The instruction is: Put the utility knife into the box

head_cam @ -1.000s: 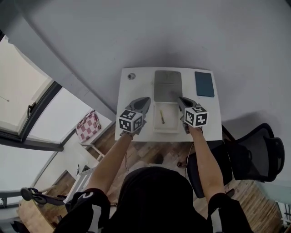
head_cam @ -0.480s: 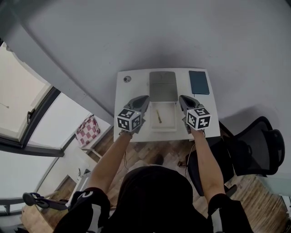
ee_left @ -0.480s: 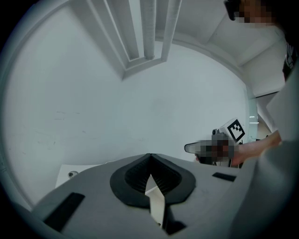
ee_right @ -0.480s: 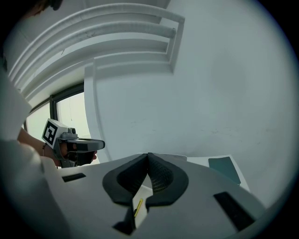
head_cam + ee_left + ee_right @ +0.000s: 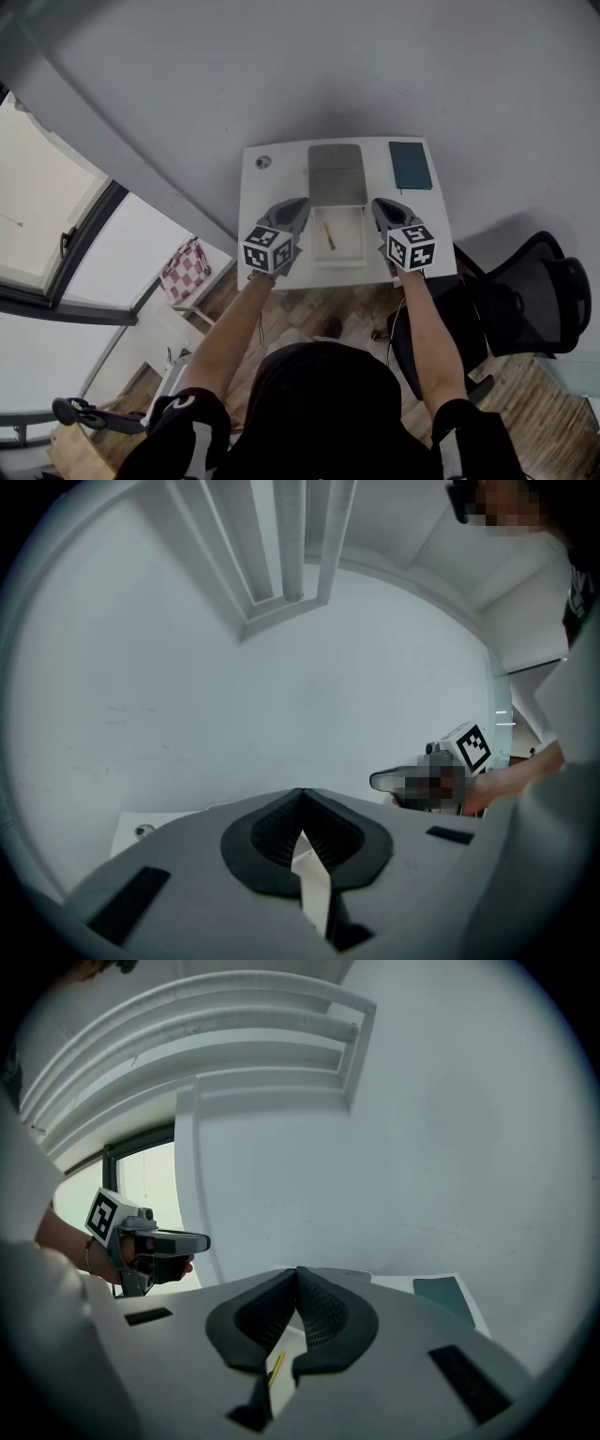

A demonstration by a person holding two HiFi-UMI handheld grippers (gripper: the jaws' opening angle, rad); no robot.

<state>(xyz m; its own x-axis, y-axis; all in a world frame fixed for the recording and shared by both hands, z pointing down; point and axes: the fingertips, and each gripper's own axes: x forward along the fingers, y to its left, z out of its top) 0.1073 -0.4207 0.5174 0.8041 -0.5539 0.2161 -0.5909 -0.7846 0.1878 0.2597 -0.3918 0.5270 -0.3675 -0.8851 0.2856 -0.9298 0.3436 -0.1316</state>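
Head view: white table (image 5: pixel 281 183) against a plain grey wall, and we look steeply down on it. The box (image 5: pixel 351 242) sits near the middle of the table, a shallow white tray with its grey lid (image 5: pixel 336 173) laid open on the far side. The utility knife (image 5: pixel 329 234) is already inside the tray, a thin yellow strip lying in the left half and running roughly near to far; it touches neither gripper. The left gripper (image 5: pixel 298 205) is held just left of the box, over the near part of the table. In its own view we note the two dark pads meeting at their tips with nothing between them; only a sliver of white surface shows through the gap lower down. The right gripper (image 5: pixel 380 205) is held just right of the box, about level with the left one. Its jaws are likewise closed tip to tip and hold nothing; in its view the yellow knife shows through the lower gap, lying beyond the jaws and not in them. A dark teal notebook (image 5: pixel 410 165) lies at the far right corner of the table and a small round object (image 5: pixel 263 161) at the far left corner. An office chair (image 5: pixel 534 305) stands to the right of the table.
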